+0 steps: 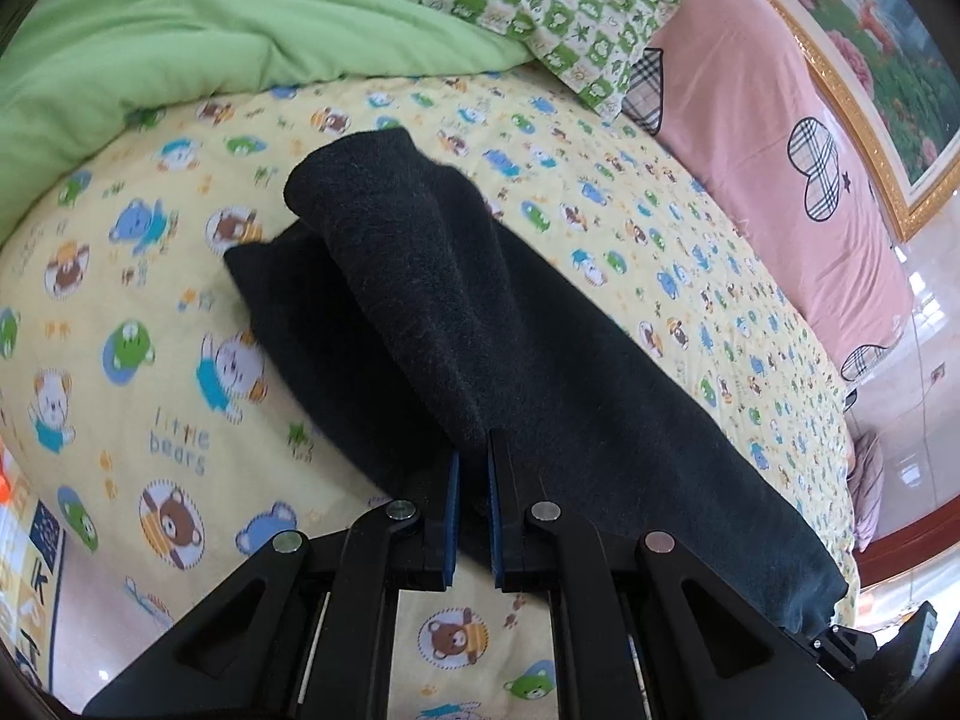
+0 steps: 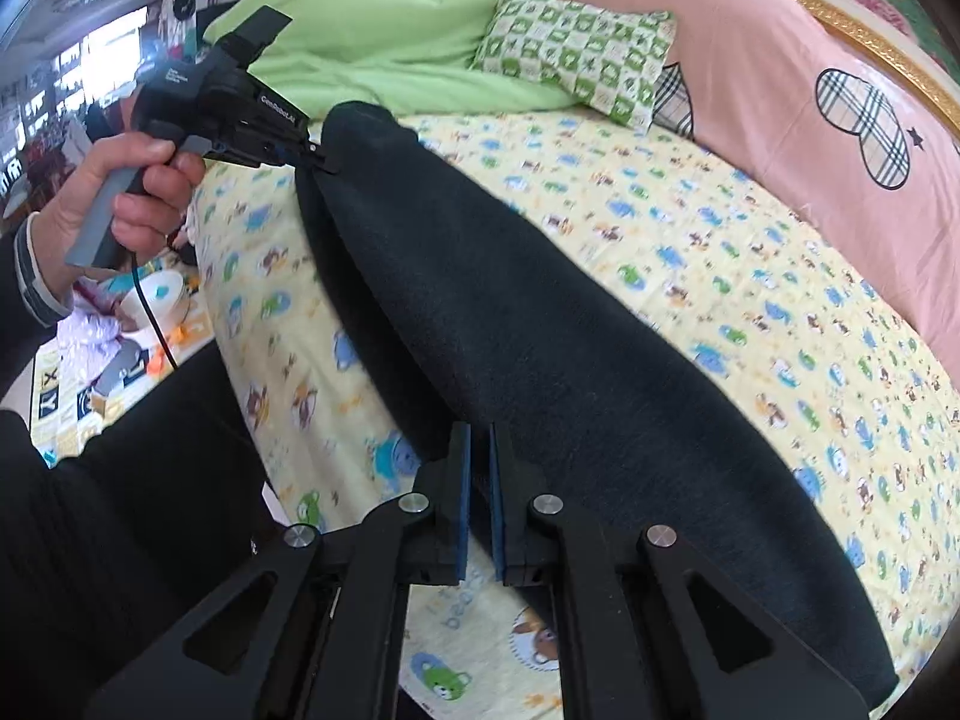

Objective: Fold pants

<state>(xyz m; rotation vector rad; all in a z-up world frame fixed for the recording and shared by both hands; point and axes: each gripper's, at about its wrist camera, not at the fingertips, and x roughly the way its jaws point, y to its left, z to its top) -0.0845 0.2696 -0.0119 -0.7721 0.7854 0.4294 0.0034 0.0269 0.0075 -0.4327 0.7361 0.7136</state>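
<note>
The dark charcoal pants (image 1: 456,312) lie along the yellow bear-print sheet (image 1: 138,360), one layer lifted over the other. My left gripper (image 1: 474,450) is shut on the near edge of the pants. It also shows in the right wrist view (image 2: 318,159), held by a hand, pinching the far end of the pants (image 2: 528,324). My right gripper (image 2: 478,438) is shut on the pants' near edge. It shows at the lower right corner of the left wrist view (image 1: 840,642) at the pants' other end. The cloth is held stretched between both grippers, raised off the bed.
A green duvet (image 1: 210,30) and a green checked pillow (image 1: 540,6) lie at the bed's far side. A pink cover (image 1: 780,138) with plaid hearts lies by a gilt-framed picture (image 1: 888,60). A play mat with toys (image 2: 114,348) lies on the floor beside the bed.
</note>
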